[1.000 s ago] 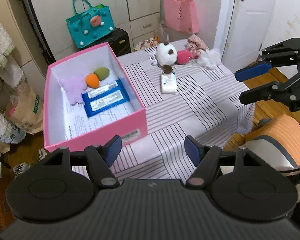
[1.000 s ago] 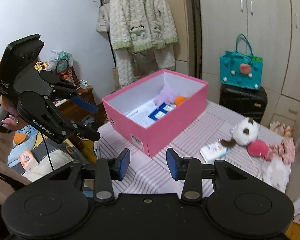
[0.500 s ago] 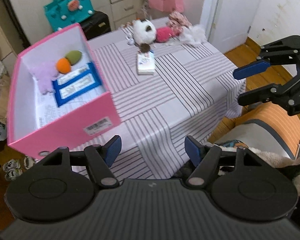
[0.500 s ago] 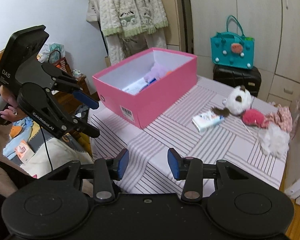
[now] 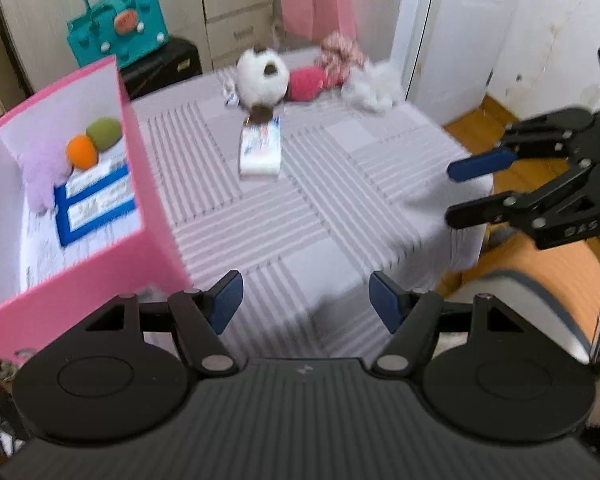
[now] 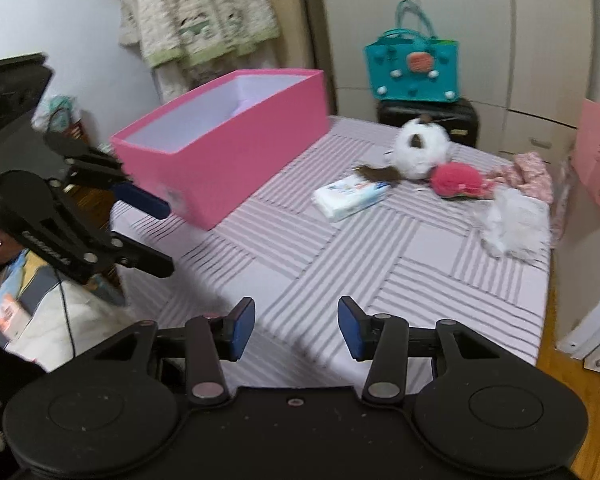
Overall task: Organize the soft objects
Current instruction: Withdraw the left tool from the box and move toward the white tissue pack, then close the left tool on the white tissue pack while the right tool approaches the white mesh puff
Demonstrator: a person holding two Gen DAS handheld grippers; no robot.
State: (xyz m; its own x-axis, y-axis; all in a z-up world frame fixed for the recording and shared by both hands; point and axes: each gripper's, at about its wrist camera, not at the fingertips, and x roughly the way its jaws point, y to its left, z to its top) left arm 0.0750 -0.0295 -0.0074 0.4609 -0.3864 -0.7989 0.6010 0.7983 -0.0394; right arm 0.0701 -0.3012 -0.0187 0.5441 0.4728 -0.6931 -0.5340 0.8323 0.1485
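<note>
A pink box [image 5: 152,184] stands at the left of the striped table [image 5: 340,208]; it holds an orange ball [image 5: 82,152], a green ball [image 5: 104,132], a lilac plush [image 5: 40,172] and blue packs [image 5: 96,204]. At the far end lie a tissue pack [image 6: 350,196], a white plush ball [image 6: 420,148], a red plush [image 6: 456,180], a floral scrunchie [image 6: 532,172] and a white fluffy piece [image 6: 512,224]. My left gripper [image 5: 305,304] hangs open over the near table edge, beside the box. My right gripper [image 6: 296,328] is opening with nothing between its jaws.
A teal handbag [image 5: 118,36] sits on a black case behind the table, and a pink bag [image 5: 316,4] hangs beyond it. A door stands at the right. An orange and grey cushion [image 5: 540,280] lies below the table's right edge. A coat [image 6: 200,12] hangs behind the box.
Both grippers have sunk and come closer to the table, so the box and soft things look larger. The right jaws stand a little wider; the left jaws are unchanged.
</note>
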